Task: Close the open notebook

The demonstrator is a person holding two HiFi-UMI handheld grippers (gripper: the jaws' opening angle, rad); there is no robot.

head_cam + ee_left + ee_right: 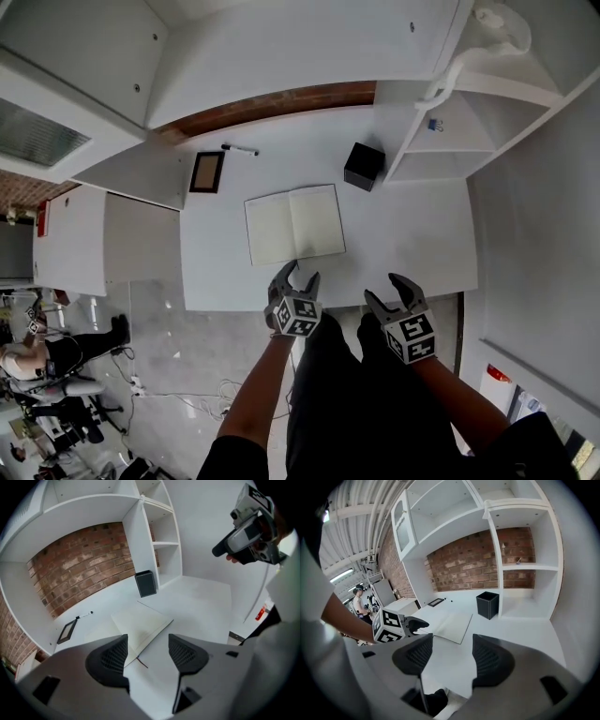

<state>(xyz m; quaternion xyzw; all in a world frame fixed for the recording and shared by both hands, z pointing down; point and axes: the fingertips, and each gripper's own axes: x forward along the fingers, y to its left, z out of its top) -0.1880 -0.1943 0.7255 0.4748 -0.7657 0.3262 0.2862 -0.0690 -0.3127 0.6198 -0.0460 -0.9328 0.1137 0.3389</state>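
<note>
An open notebook [293, 223] with blank cream pages lies flat in the middle of the white desk [412, 234]. It shows again as the notebook [140, 626] ahead of the left jaws and as the notebook [453, 625] left of centre in the right gripper view. My left gripper [296, 279] hovers open just off the desk's near edge, below the notebook's near edge, holding nothing. My right gripper [394, 288] is open too, further right, over the desk's near edge and empty. The left gripper [423, 624] appears in the right gripper view beside the notebook.
A black box [364, 166] stands behind the notebook's right side, near the white shelf unit [487, 103]. A dark picture frame [206, 172] and a pen [240, 149] lie at the back left. A brick wall [79, 569] backs the desk. A person [360, 603] stands far left.
</note>
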